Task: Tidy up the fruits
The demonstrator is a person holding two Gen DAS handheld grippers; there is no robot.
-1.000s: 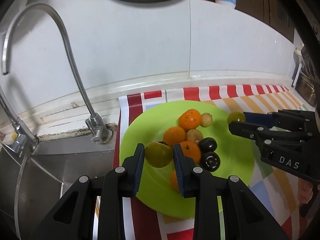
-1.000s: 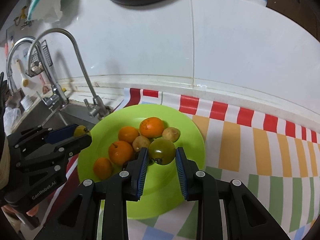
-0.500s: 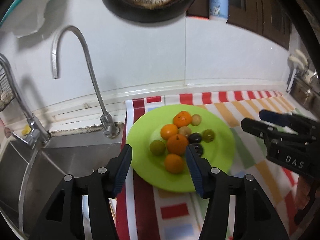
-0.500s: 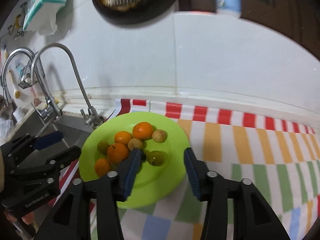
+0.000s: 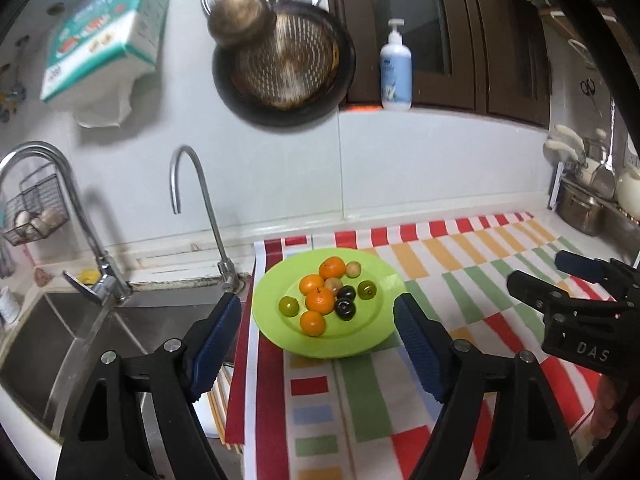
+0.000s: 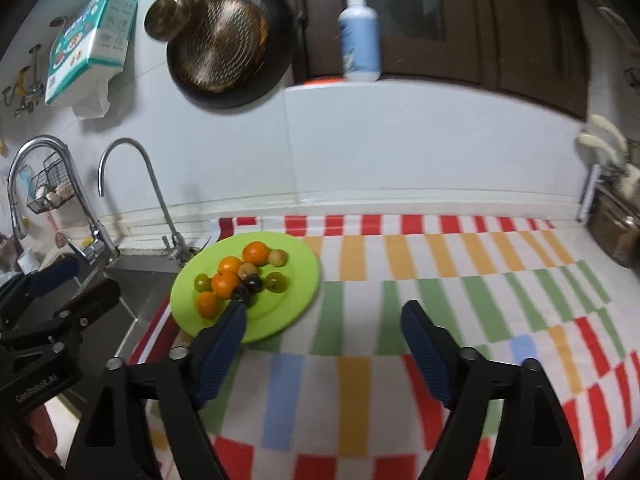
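Note:
A lime green plate [image 5: 372, 332] sits on a striped cloth beside the sink and holds several fruits: oranges [image 5: 320, 300], two green fruits [image 5: 289, 306] [image 5: 367, 290], two dark plums [image 5: 345, 308] and small tan ones [image 5: 353, 269]. My left gripper [image 5: 318, 320] is open wide and empty, held back above the plate's near side. My right gripper [image 6: 324, 320] is open and empty, above the cloth to the right of the plate [image 6: 296, 304]. Each gripper also shows in the other's view, the right one [image 5: 560, 280] and the left one [image 6: 60, 280].
A steel sink [image 5: 80, 344] with two taps [image 5: 200, 216] lies left of the plate. The striped cloth [image 6: 460, 280] covers the counter. A pan [image 5: 288, 64], tissue pack [image 5: 100, 36] and soap bottle [image 5: 396, 72] are at the wall. A pot [image 5: 580, 212] stands far right.
Both grippers let go of their green fruits onto the plate, opened wide and pulled back and up, away from the plate.

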